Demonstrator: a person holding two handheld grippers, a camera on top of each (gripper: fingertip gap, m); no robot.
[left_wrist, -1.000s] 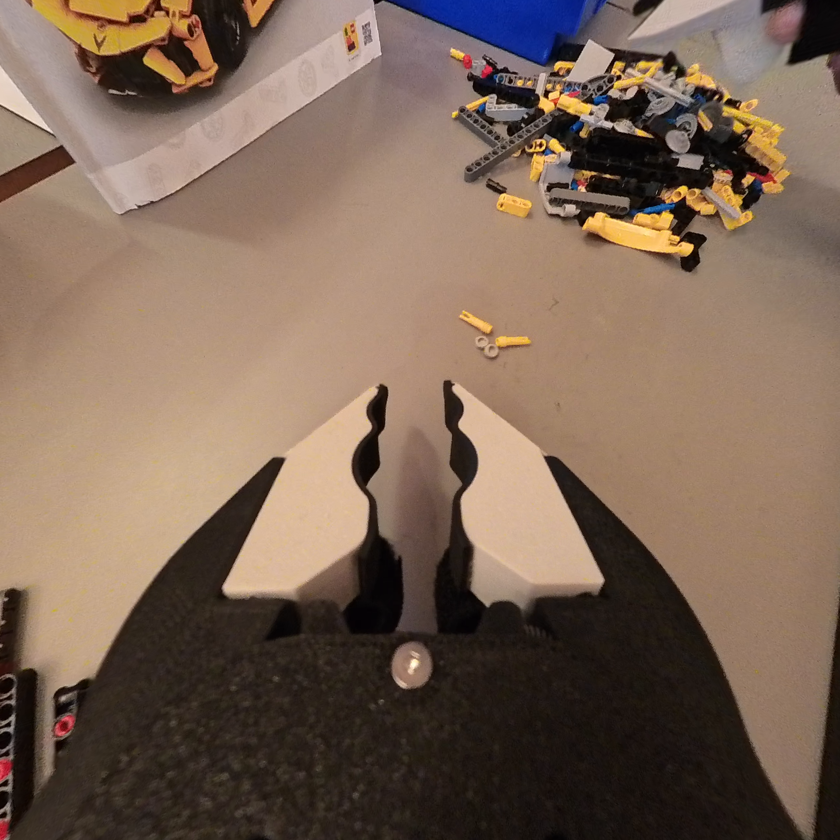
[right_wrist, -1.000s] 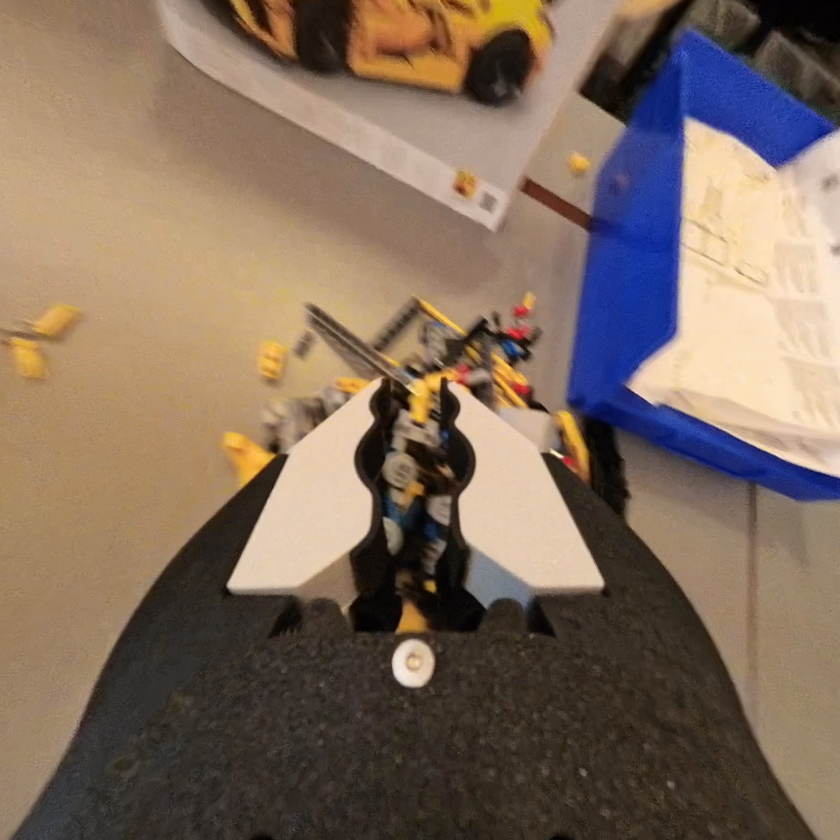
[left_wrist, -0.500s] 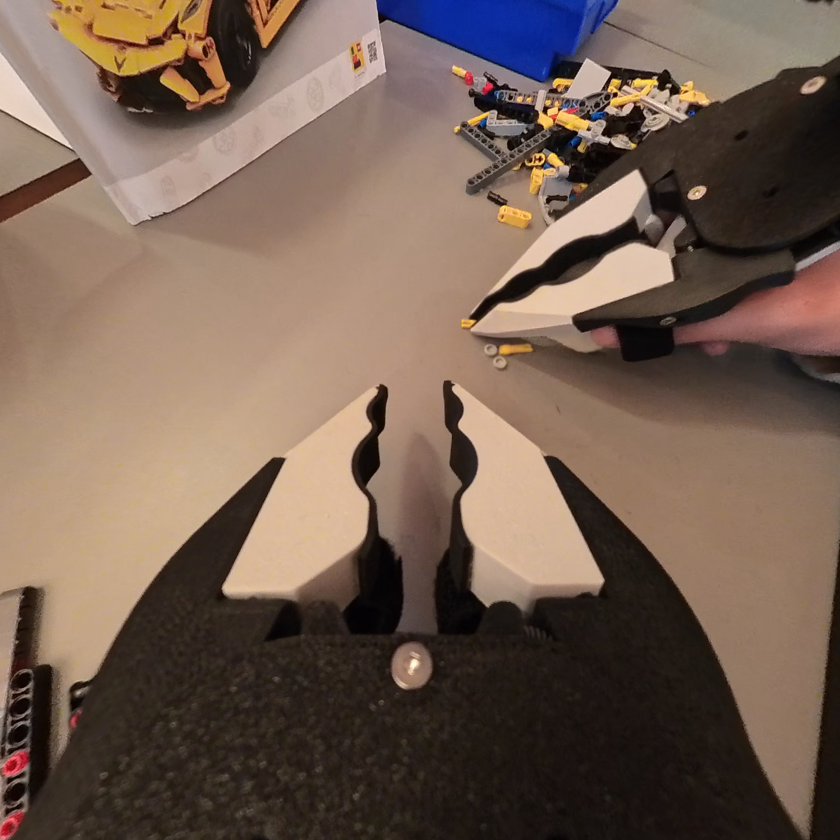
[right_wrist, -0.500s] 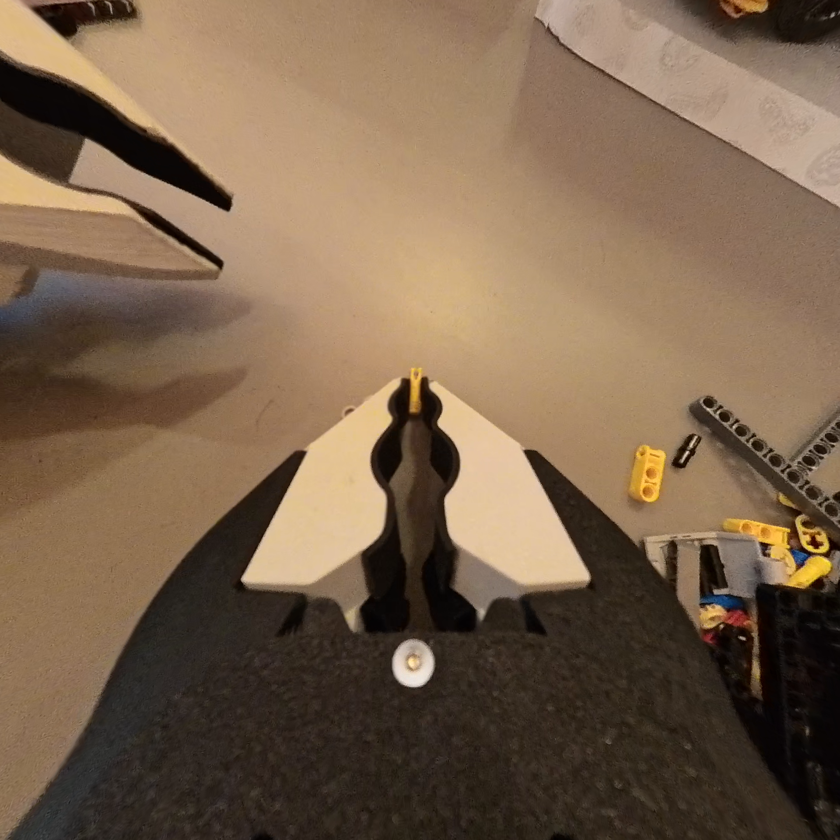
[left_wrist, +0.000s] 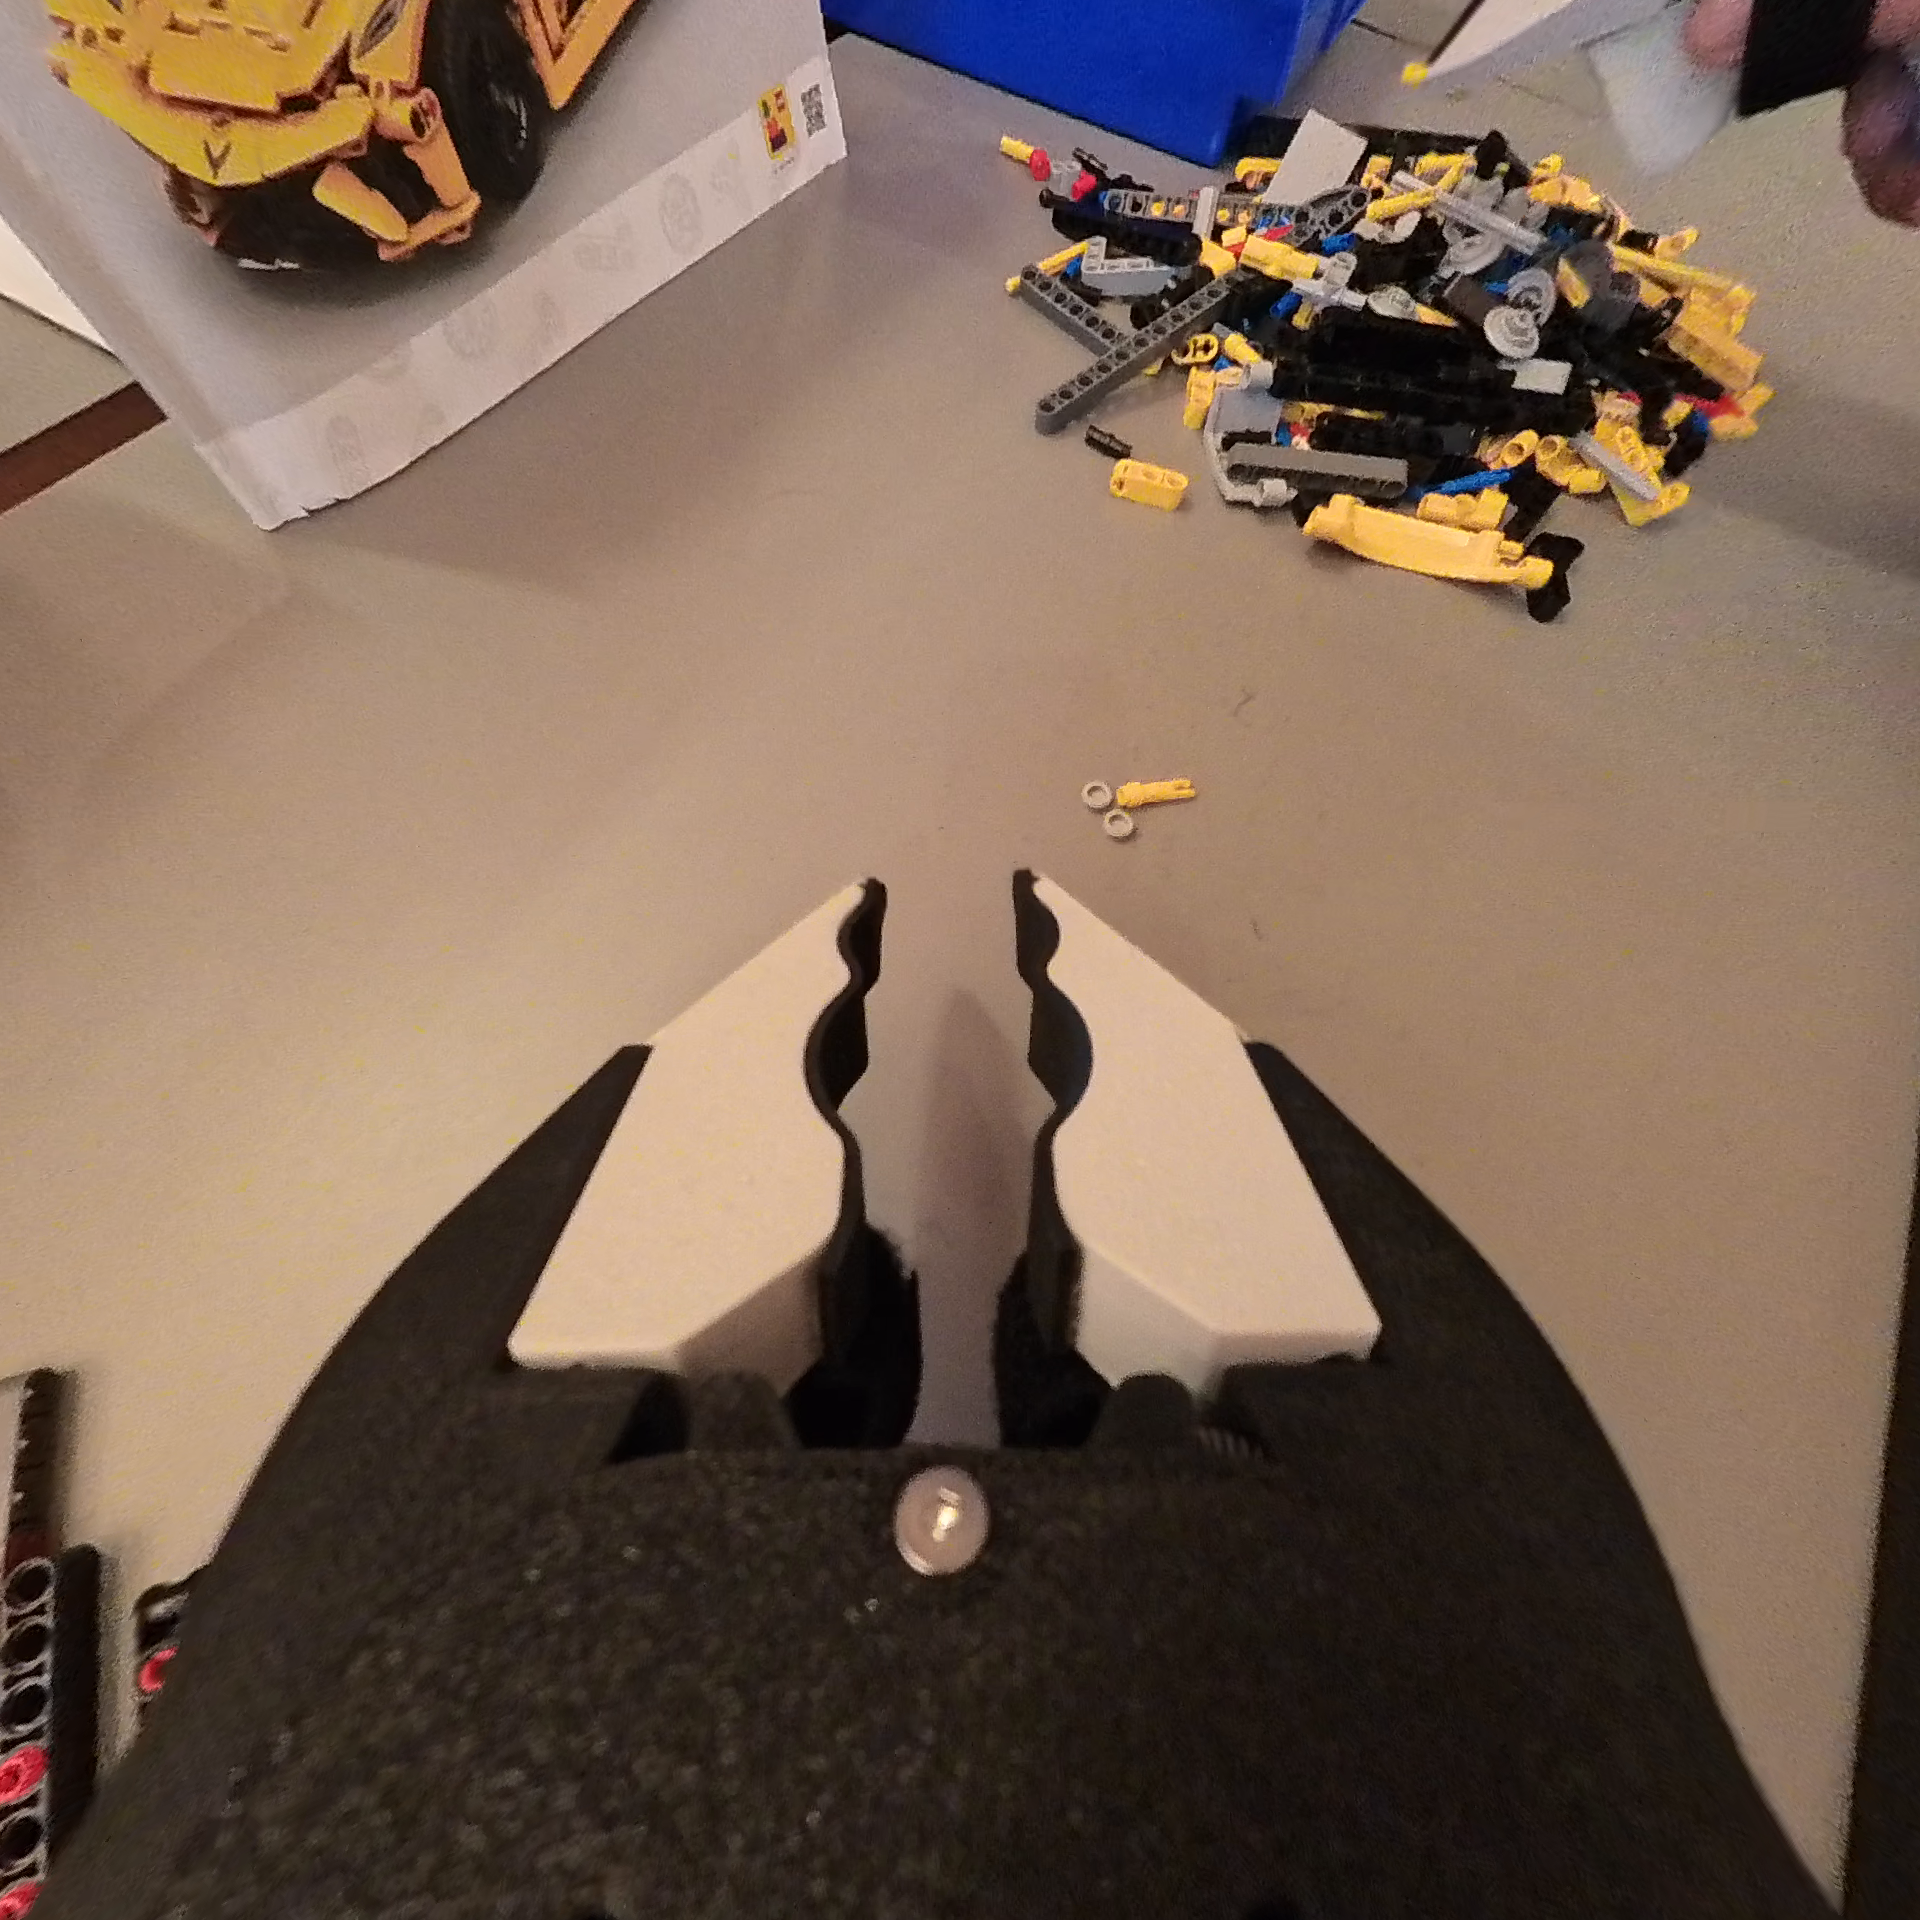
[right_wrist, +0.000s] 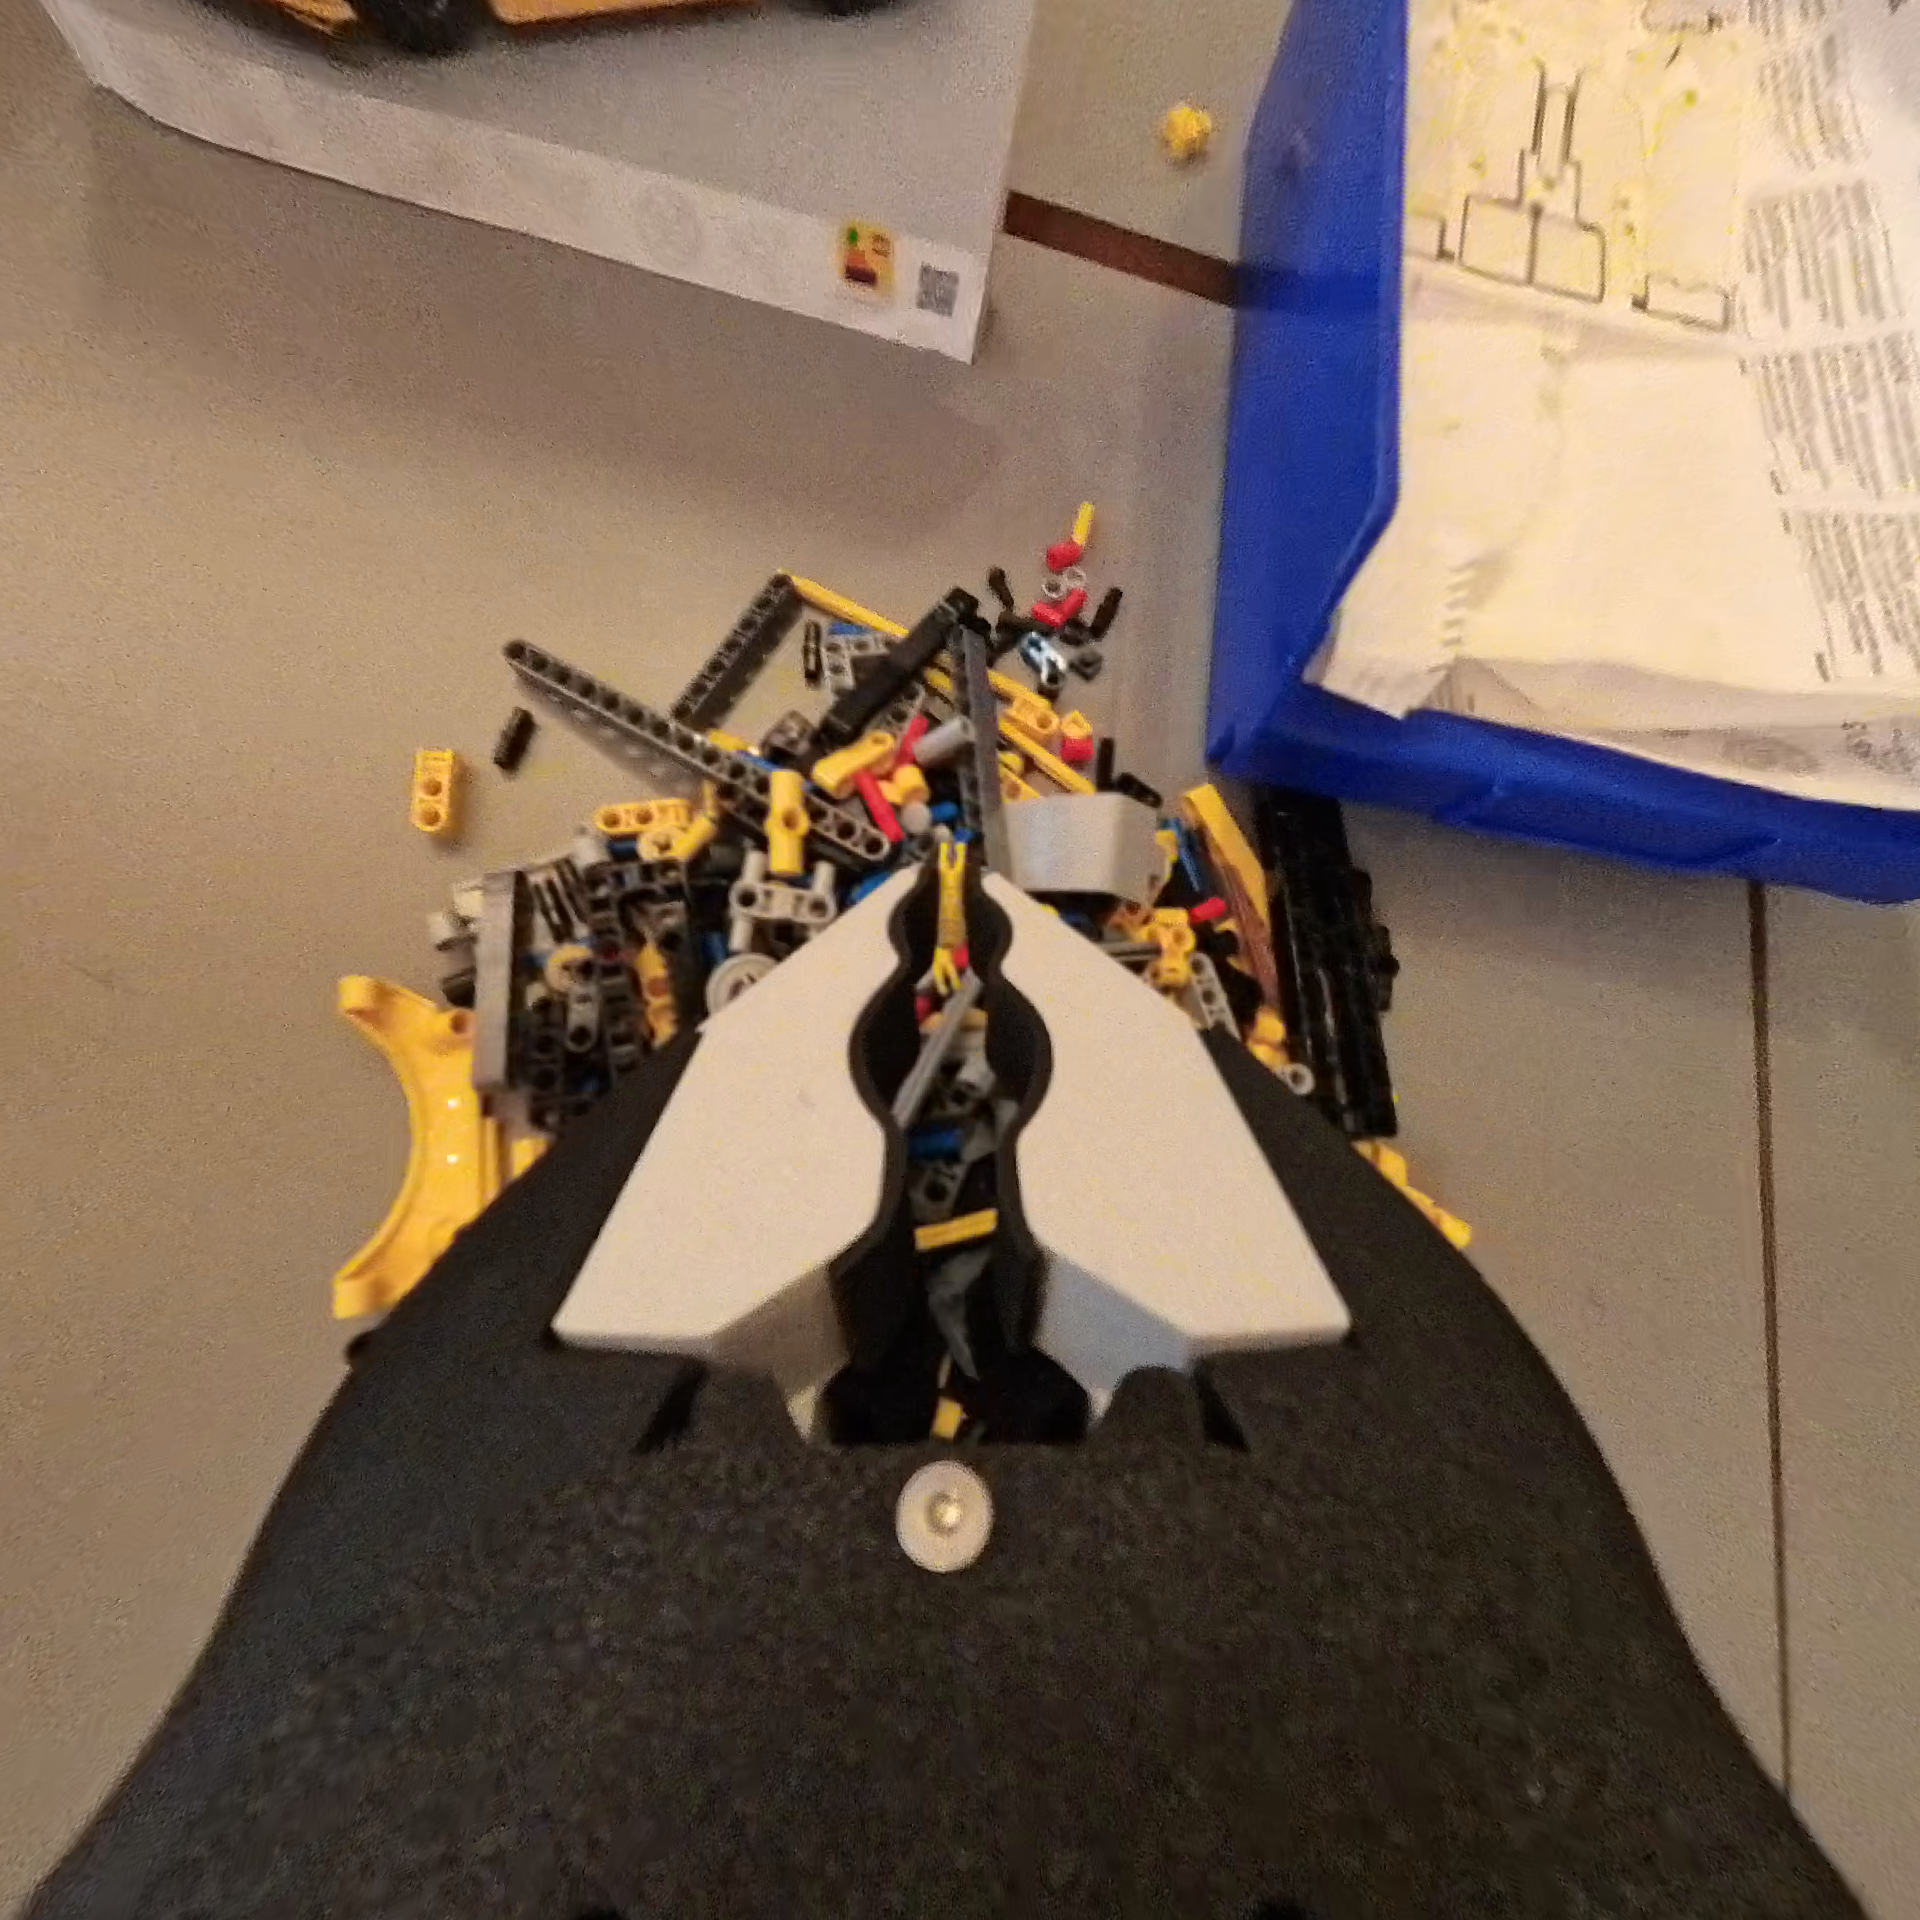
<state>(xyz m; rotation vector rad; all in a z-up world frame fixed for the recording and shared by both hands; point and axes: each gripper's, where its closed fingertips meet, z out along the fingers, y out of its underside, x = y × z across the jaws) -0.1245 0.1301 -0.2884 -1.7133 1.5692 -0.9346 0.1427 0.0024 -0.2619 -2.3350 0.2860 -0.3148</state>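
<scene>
right gripper now over brick pile, yellow pin still pinched

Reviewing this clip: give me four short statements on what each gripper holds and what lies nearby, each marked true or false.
1. The left gripper is open and empty. True.
2. The right gripper is shut on a small yellow plastic pin. True.
3. The blue plastic bin holds only loose bricks. False: printed paper sheets lie in it.
4. Two small grey rings lie inside the pile of yellow, black and grey building pieces. False: they lie apart from it on the grey table, beside a lone yellow pin.
</scene>
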